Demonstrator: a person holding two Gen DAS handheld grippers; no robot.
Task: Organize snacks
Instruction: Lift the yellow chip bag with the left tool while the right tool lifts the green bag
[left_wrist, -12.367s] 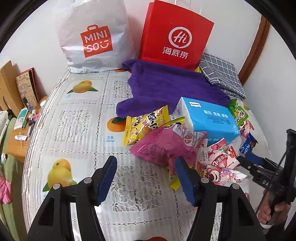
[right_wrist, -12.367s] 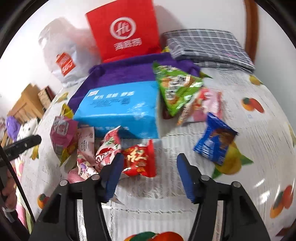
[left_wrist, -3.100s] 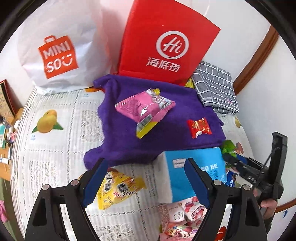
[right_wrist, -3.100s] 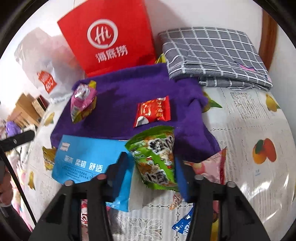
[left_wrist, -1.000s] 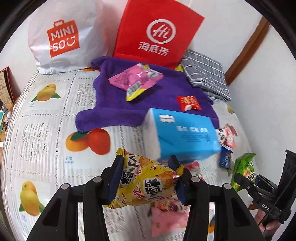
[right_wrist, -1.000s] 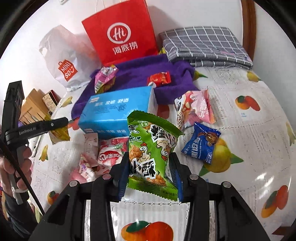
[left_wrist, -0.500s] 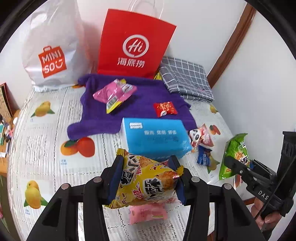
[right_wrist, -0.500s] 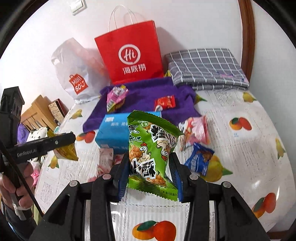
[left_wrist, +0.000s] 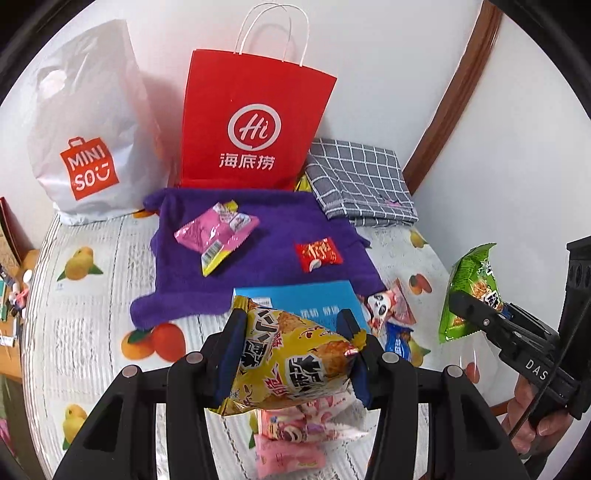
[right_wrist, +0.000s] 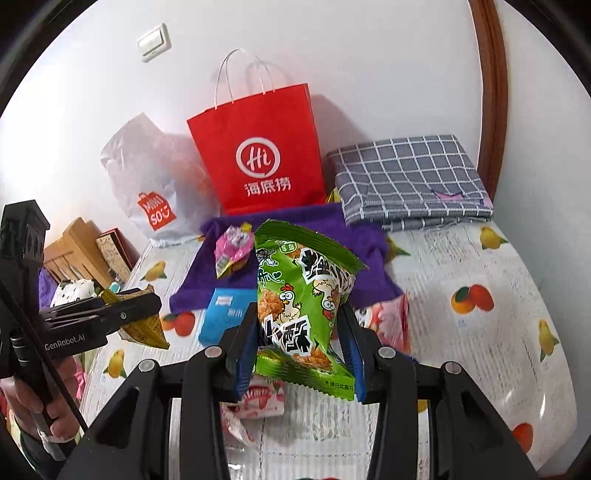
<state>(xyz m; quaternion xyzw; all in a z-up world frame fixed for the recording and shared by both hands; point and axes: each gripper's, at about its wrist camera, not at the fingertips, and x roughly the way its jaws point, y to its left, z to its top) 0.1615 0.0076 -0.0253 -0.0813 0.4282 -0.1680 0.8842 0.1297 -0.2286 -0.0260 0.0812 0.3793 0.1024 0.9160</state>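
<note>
My left gripper is shut on a yellow snack bag, held above the table. A green snack bag with a chicken drawing is clamped in my shut right gripper, also lifted. In the left wrist view that green bag hangs at the right. On the purple towel lie a pink snack pack and a small red packet. A blue tissue box sits below the towel. Pink packets, a panda packet and a blue packet stay on the tablecloth.
A red paper bag and a white plastic shopping bag stand against the back wall. A folded grey checked cloth lies at the back right. A wooden shelf with small items is off the table's left edge.
Both grippers have risen with their bags, so the table and the things on it look smaller and farther below. Both grips are unchanged.
</note>
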